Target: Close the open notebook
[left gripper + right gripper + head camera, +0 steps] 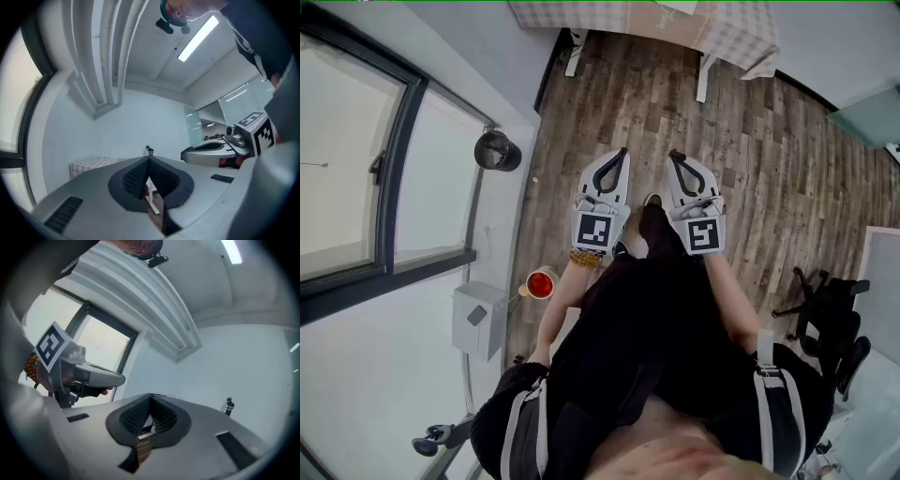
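Observation:
No open notebook can be made out in any view. In the head view both grippers are held level, side by side, over the wooden floor in front of the person's body. The left gripper (622, 152) has its jaws closed to a point with nothing between them. The right gripper (675, 155) looks the same. In the left gripper view the left gripper's (148, 158) jaws meet, and the right gripper (206, 149) shows beside them. In the right gripper view the right gripper's (151, 395) jaws also meet, empty.
A table with a checked cloth (731, 33) stands ahead across the plank floor (769, 169). A large window (356, 169) fills the left side, with a black round lamp (495, 150), a red cup (541, 283) and a grey box (478, 319) nearby. A black office chair (830, 309) stands at the right.

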Tool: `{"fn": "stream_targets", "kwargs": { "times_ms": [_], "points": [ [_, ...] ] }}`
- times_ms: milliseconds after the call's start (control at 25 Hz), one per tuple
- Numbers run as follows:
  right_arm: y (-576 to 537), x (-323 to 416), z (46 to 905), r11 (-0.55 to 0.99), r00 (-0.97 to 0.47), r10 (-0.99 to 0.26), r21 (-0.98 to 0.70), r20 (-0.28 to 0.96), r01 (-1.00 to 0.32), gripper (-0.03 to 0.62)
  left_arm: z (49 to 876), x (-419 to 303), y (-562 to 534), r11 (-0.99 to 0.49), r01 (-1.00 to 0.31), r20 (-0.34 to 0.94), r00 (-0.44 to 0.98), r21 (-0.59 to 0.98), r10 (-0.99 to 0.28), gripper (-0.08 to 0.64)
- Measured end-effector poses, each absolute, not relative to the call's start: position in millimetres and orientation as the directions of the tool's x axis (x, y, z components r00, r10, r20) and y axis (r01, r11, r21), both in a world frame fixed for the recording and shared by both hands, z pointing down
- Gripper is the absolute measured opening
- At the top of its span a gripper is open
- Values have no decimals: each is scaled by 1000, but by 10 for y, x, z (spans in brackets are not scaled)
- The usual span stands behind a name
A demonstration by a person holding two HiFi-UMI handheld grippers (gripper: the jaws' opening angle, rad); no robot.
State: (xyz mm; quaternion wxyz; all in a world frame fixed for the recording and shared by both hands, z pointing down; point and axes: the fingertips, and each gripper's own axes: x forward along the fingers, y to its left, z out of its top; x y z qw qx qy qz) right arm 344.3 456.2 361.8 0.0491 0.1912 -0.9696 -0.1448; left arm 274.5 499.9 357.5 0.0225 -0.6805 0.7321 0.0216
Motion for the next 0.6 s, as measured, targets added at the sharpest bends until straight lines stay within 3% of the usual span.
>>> {"fn": "stream_targets", "kwargs": {
  "times_ms": [600],
  "points": [
    [2561,2139,3783,914,-936,-353,218,8,-342,6,3728,1602,2986,75,-996,8,-76,-39,-997,2]
  ]
}}
